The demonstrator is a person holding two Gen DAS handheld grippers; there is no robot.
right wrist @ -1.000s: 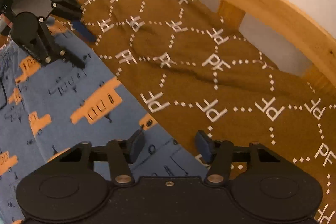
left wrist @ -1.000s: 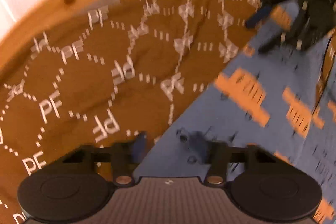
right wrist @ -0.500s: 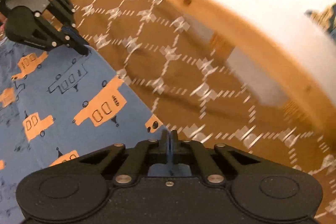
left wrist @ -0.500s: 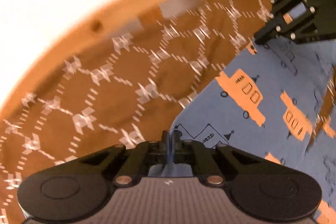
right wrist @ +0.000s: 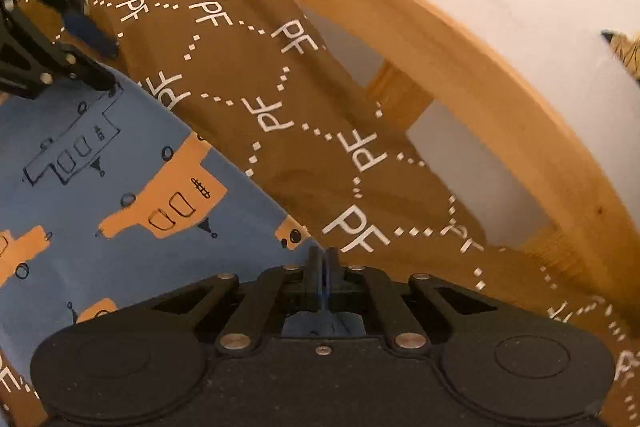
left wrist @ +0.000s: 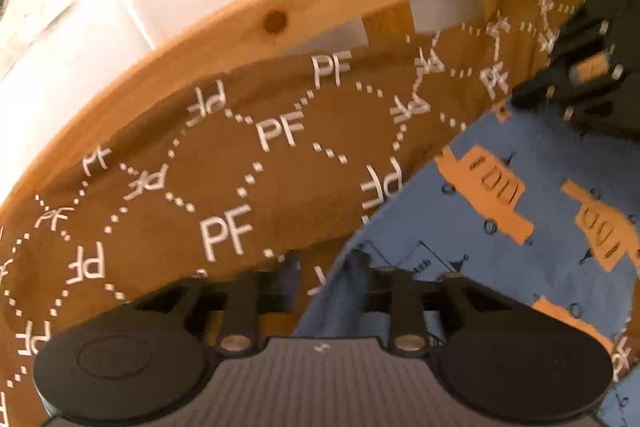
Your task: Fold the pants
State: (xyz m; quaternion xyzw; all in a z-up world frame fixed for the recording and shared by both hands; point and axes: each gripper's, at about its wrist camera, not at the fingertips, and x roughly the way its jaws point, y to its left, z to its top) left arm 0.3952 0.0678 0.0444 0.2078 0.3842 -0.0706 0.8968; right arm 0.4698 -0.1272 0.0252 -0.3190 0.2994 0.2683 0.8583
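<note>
The pants (right wrist: 120,187) are lying at lower left on the bed cover (right wrist: 280,87). The right gripper (right wrist: 322,259) is pinching their edge; the left gripper (left wrist: 326,267) is standing open, so this corner may sag and wrinkle the fold.

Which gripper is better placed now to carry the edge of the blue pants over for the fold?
The right gripper: its jaws are shut on the pants edge. The left gripper has its jaws open, holding nothing.
</note>
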